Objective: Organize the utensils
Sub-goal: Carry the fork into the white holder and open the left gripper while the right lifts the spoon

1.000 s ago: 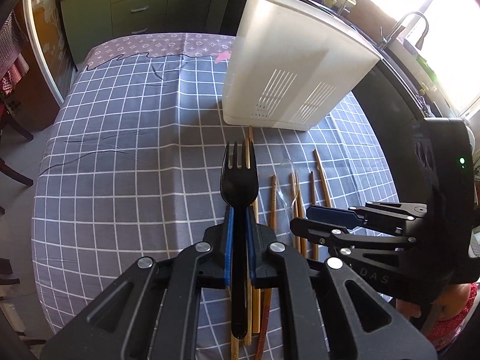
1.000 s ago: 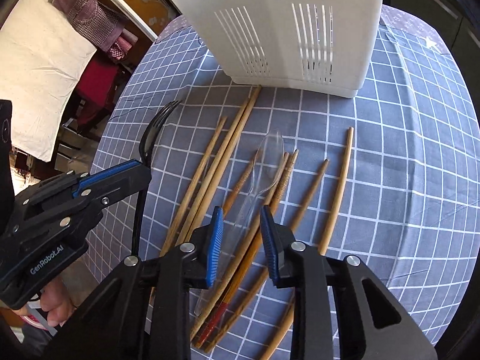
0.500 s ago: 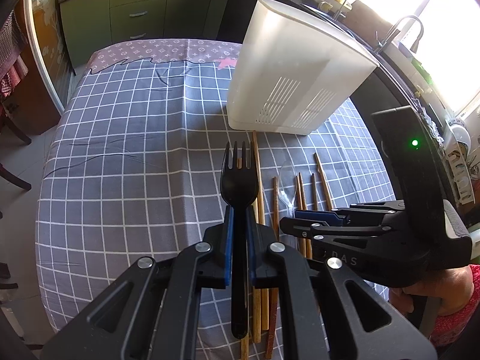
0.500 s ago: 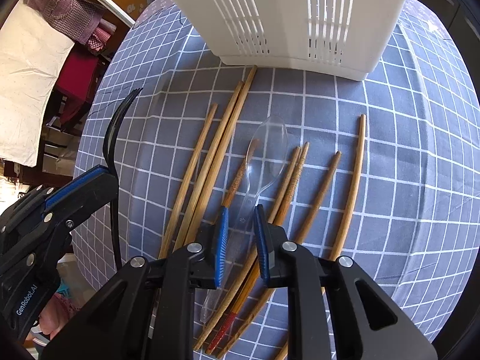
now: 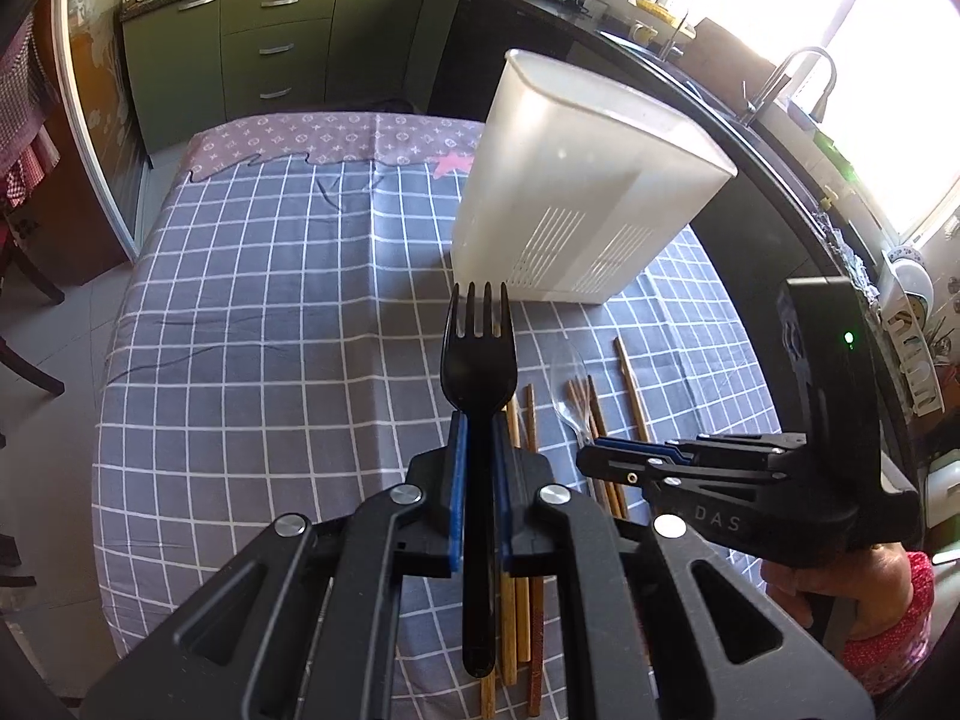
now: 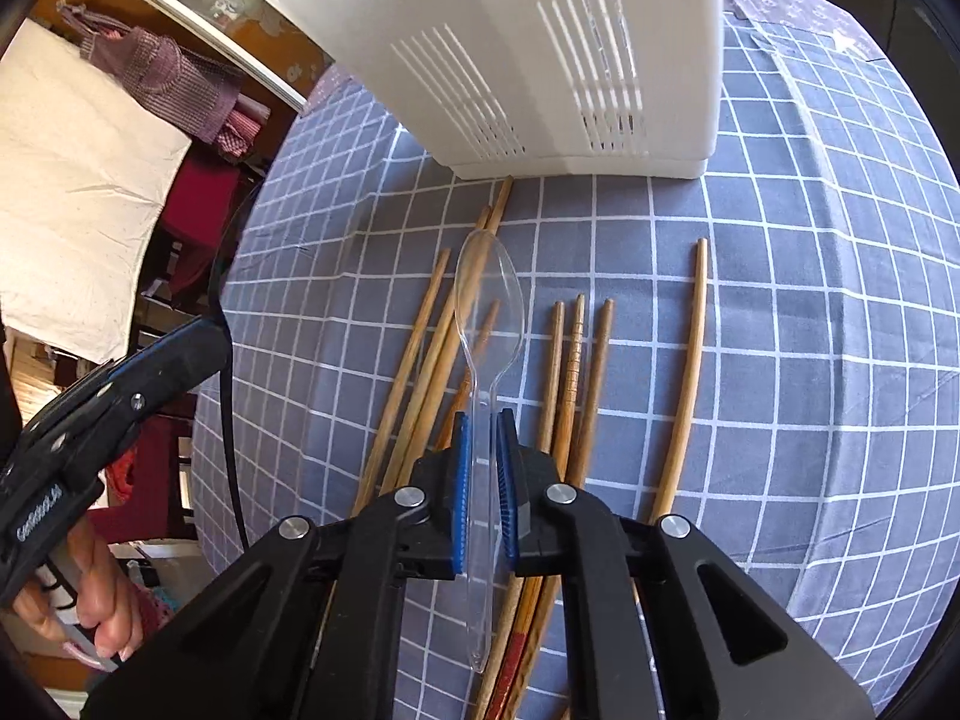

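Observation:
My left gripper [image 5: 477, 420] is shut on the handle of a black plastic fork [image 5: 478, 354], held above the checked tablecloth with its tines towards the white slotted utensil holder [image 5: 576, 198]. In the right wrist view, my right gripper [image 6: 483, 420] has its jaws closing, with the blue pads pressing the handle of a clear plastic spoon [image 6: 487, 300]. The spoon's bowl points at the holder [image 6: 540, 42]. Several wooden chopsticks [image 6: 576, 360] lie on the cloth beneath it. The left gripper [image 6: 204, 336] with the fork [image 6: 225, 408] shows at the left of that view.
The grey checked tablecloth [image 5: 252, 360] covers the table and hangs over its left edge. Green kitchen cupboards [image 5: 270, 48] stand behind the table, and a dark counter with a tap [image 5: 804, 78] runs along the right. A hand [image 6: 102, 594] holds the left gripper's grip.
The right jaws have closed onto the clear spoon's handle, and the spoon now sits straight between the pads. The left gripper has risen a little with the fork.

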`<state>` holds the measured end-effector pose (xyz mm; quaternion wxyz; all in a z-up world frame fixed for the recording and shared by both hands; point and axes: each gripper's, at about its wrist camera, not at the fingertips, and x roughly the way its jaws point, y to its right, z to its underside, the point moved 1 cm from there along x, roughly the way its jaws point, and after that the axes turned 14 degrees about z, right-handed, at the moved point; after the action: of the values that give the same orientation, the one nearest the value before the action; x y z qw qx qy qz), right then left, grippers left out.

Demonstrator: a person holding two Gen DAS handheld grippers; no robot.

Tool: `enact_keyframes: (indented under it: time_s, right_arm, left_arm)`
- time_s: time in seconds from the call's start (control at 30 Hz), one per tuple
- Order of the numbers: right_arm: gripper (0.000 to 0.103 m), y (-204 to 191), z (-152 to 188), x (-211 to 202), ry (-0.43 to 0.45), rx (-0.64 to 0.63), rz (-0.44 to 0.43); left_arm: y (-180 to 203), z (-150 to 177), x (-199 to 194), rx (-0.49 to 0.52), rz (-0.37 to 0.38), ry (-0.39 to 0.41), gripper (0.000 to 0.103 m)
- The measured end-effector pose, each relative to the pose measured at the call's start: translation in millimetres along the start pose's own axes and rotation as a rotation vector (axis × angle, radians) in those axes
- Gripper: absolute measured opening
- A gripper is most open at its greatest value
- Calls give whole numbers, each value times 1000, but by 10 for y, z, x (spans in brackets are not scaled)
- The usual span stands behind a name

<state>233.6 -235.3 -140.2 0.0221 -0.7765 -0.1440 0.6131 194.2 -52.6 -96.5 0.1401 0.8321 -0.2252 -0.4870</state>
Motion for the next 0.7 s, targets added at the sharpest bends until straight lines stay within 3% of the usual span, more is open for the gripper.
enact_keyframes:
  time_s: [0.17,0.3,0.43,0.6,0.7]
  right_arm:
    - [9,146,112,-435,115,25,-135]
    - [9,283,196,-691,190,45,-208]
    - [10,449,190,-835,222,63,-243]
    - [10,559,303,-977,248,66,-266]
    - [10,608,346,-1022,272,64,-275]
  left_arm:
    - [206,-311,-265,47,29,89,8]
    - [404,-680,-478,90,55,210,8]
    - [606,-1051,-560,144,79,349,8]
    - [748,-1440,-446,191,46,509,8]
    - [747,-1595,-289,212,14,562,8]
